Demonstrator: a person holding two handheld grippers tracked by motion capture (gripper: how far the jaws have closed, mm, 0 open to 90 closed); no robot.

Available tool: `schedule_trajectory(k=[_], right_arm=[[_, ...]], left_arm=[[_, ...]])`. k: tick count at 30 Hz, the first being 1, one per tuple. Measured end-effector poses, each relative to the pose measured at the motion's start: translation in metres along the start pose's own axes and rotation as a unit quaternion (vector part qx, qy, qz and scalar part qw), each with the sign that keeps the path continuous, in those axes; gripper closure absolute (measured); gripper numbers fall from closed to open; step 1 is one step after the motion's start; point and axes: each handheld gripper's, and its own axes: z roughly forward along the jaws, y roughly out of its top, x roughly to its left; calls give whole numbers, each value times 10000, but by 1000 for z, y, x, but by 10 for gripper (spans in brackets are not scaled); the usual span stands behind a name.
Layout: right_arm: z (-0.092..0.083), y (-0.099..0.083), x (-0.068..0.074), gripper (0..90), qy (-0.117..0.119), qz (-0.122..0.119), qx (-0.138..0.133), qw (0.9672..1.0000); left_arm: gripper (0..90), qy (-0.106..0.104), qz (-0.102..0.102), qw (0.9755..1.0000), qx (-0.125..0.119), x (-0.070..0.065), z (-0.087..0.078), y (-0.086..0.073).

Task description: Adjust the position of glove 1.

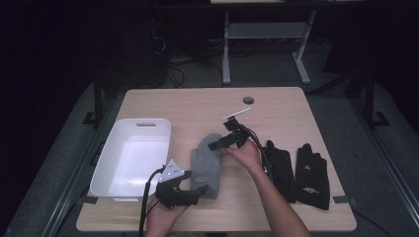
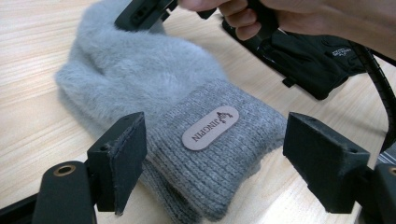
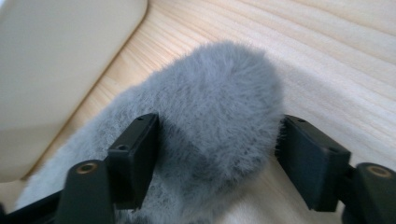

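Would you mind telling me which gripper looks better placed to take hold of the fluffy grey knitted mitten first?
Probably the right gripper: its open jaws already straddle the fluffy grey knitted mitten at its rounded tip. The left gripper is open at the ribbed cuff, with more room beside its jaws.
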Motion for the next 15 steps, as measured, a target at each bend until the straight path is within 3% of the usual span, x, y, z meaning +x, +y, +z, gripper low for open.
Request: schedule_trajectory(k=[2, 6, 10, 15], right_arm=[[5, 0, 0, 332, -3, 27, 86, 10000], [13, -2, -3, 492, 230, 128, 138, 9996], [11, -4, -1, 684, 308, -5, 58, 9995], [0, -7, 1, 748, 263, -254, -39, 9993]], left_arm=[[212, -3, 14, 10000, 10, 0, 0, 0], [212, -13, 18, 10000, 18, 1, -2, 0], [212, -9, 19, 10000, 10, 2, -3, 0], [213, -45, 10, 10000, 28, 0, -3, 1]])
